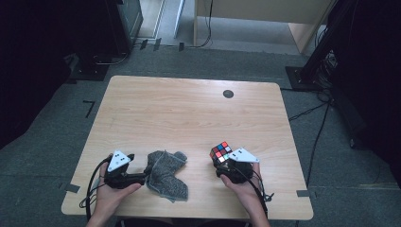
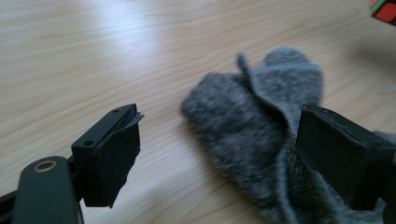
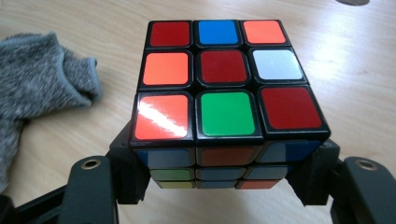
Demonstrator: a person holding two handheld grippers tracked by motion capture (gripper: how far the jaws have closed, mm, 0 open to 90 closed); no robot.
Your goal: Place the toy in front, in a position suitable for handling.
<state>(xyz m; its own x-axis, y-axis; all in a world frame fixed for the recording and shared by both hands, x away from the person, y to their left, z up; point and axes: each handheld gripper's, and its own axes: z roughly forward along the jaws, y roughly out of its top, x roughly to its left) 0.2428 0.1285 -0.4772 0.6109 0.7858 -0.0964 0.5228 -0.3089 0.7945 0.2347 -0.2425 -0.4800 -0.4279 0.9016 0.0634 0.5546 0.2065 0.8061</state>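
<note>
A grey sock (image 1: 165,174) lies crumpled on the wooden table (image 1: 189,113) near its front edge. My left gripper (image 1: 141,178) lies level just left of the sock, held in a hand. In the left gripper view its jaws stand wide apart, and the sock (image 2: 247,121) rests on the table between them, against the right-hand jaw; the pads do not press on it. My right gripper (image 1: 220,163) is shut on a scrambled Rubik's cube (image 1: 221,152), right of the sock. In the right gripper view both jaws clamp the lower sides of the cube (image 3: 219,84), its top face showing red, orange, blue, white and green.
A small black round spot (image 1: 228,93) marks the table's far right part. The sock (image 3: 37,79) lies left of the cube in the right gripper view. Cables and black stands (image 1: 321,56) line the floor to the right, and a wooden cabinet (image 1: 265,19) stands behind.
</note>
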